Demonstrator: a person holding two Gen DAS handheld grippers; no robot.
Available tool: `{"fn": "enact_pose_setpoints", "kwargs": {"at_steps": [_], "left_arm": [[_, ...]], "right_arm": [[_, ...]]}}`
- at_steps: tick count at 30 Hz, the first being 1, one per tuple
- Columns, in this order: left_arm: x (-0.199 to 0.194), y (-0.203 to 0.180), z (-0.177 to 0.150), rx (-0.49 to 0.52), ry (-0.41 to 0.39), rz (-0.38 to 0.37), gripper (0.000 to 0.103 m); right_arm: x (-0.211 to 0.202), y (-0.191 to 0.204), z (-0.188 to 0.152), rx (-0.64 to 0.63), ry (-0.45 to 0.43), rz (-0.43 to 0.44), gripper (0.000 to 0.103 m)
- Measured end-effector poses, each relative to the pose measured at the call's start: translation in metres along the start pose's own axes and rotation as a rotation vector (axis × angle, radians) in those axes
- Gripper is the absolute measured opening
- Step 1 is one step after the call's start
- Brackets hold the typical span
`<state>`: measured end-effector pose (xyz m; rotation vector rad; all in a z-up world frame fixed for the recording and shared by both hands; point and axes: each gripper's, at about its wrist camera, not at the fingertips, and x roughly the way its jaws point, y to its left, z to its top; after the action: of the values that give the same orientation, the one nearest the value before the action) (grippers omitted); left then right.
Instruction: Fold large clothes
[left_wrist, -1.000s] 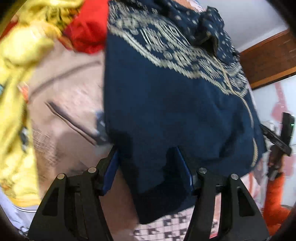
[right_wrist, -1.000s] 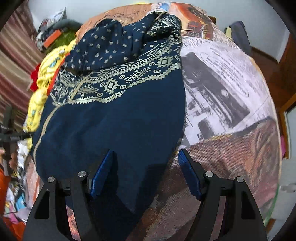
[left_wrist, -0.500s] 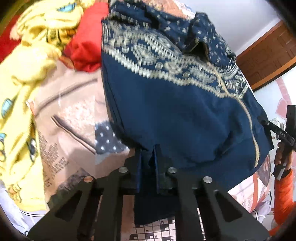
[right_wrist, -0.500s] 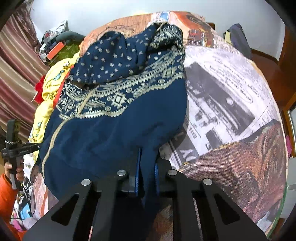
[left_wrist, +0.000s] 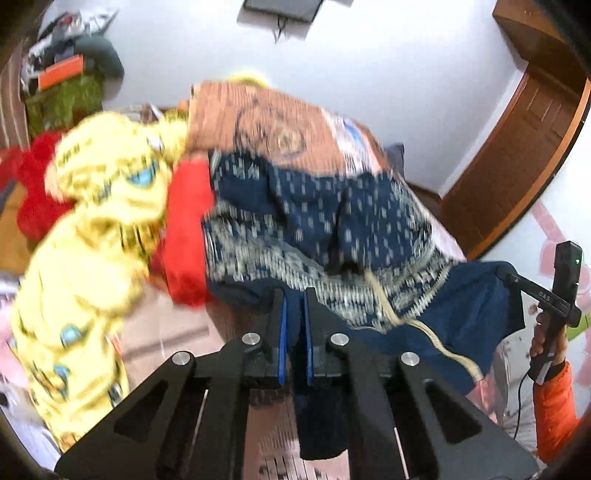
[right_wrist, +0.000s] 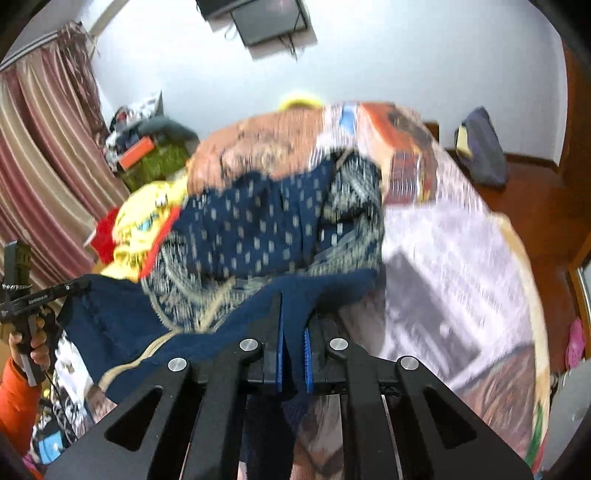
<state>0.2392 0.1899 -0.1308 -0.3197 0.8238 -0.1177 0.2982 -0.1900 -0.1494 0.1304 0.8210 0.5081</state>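
The navy blue patterned cloth garment lies on the printed-cover bed, its near hem raised by you. Both your left gripper and right gripper have fingers clamped on that hem; I judge the folding barely begun.

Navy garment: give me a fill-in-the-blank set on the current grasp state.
1. Both grippers' jaws are ____ on the navy garment.
2. The left gripper pinches its ____ edge.
3. Beside the garment lies a ____ cartoon-print cloth.
4. The right gripper grips plain ____ fabric.

Missing: shut; near; yellow; navy
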Motion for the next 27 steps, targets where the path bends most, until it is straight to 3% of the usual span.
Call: {"fn": "enact_pose_setpoints", "kwargs": {"at_steps": [8,13,19,27], "left_arm": [[0.016,0.011,0.076,-0.08,-0.129,0.017,0.007],[0.048,0.014,0.116,-0.078,-0.159,0.097,0.007],[0.116,0.03,0.149,-0.094,-0.128,0.177,0.007],[0.207,0.051,0.169,-0.083,-0.041,0.289,0.007]], "right_arm": [[0.018,-0.007,0.071,-0.001,-0.096,-0.016,0.007],[0.048,-0.014,0.109,0.004,-0.104,-0.042,0.007],[0.103,-0.03,0.139,0.009,-0.054,-0.095,0.007],[0.174,-0.065,0.151,0.056,0.05,-0.135,0.007]]}}
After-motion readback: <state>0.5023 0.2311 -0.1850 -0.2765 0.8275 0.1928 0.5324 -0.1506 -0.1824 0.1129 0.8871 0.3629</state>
